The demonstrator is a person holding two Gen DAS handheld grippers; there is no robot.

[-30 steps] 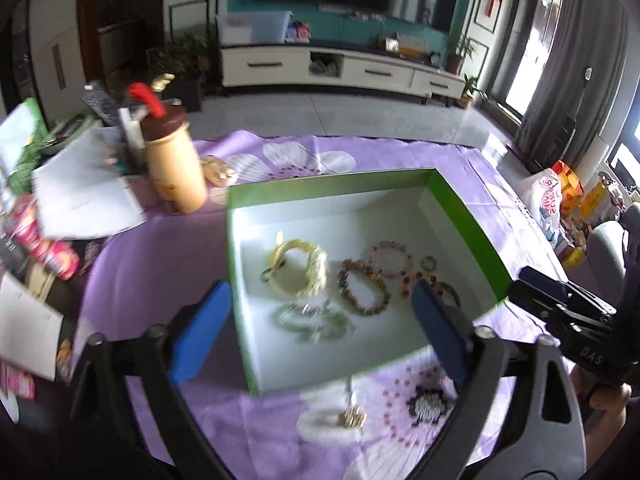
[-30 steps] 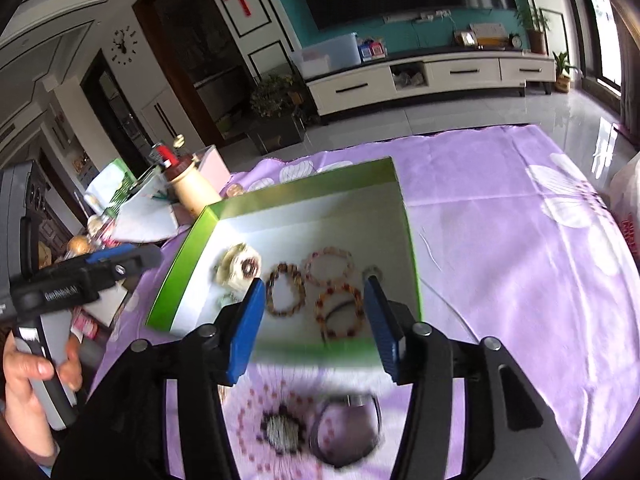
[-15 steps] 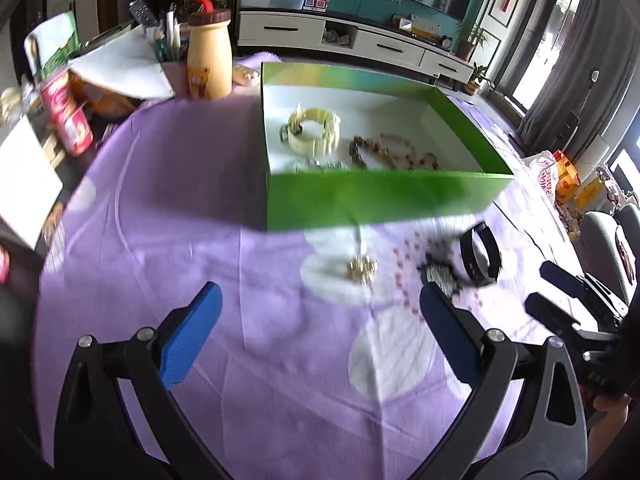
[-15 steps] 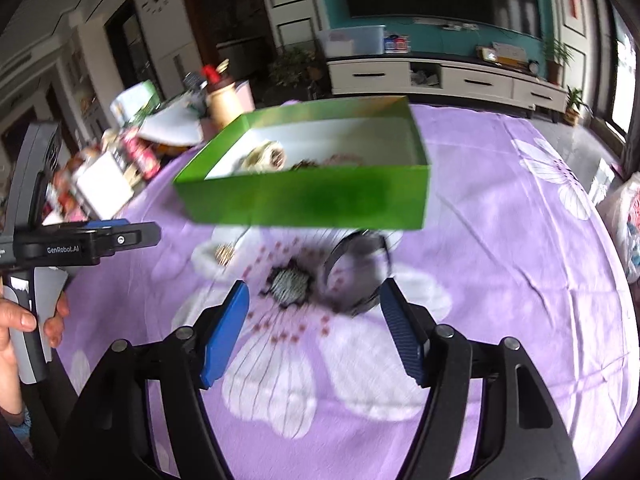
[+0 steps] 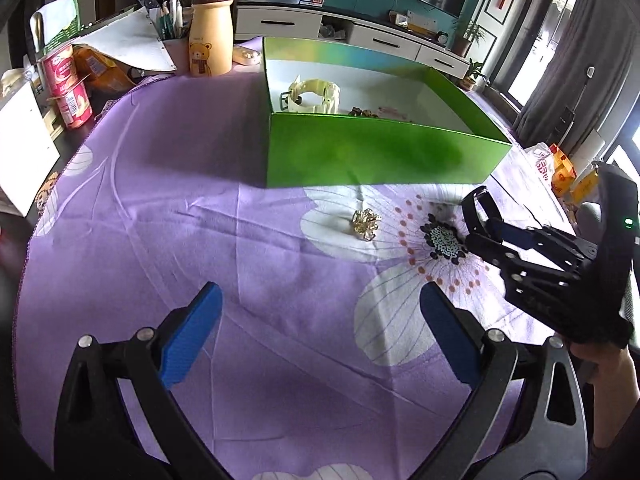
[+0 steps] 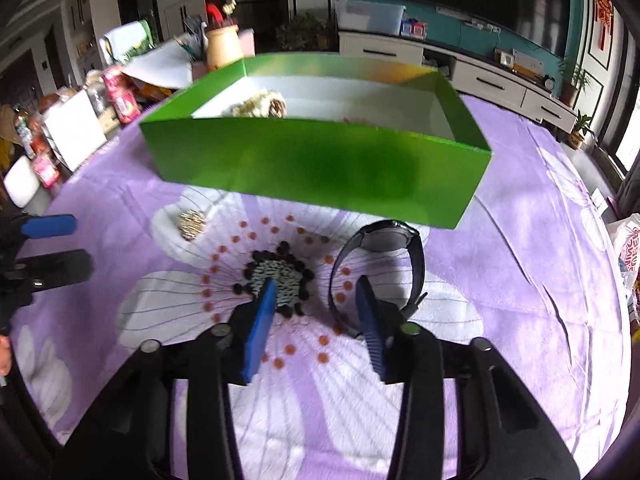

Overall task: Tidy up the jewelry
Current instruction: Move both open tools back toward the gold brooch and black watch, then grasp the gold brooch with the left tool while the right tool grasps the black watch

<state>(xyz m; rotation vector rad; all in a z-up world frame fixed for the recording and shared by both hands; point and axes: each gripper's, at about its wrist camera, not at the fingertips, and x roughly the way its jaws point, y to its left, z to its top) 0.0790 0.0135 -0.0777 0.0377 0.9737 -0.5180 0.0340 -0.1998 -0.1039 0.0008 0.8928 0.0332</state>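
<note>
Watch [image 6: 384,256] strap seemingly between right tool [image 6: 316,296] fingers

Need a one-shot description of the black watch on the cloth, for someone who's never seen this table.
Start at the green box on the purple flowered cloth. Three loose pieces lie on the cloth before its near wall. The watch is the rightmost: a smooth black strap loop with a round face, unlike the beaded black-and-white brooch and small gold piece.

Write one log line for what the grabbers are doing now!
left gripper: open, empty | right gripper: closing beside watch, nothing gripped | box: bracelets inside
</note>
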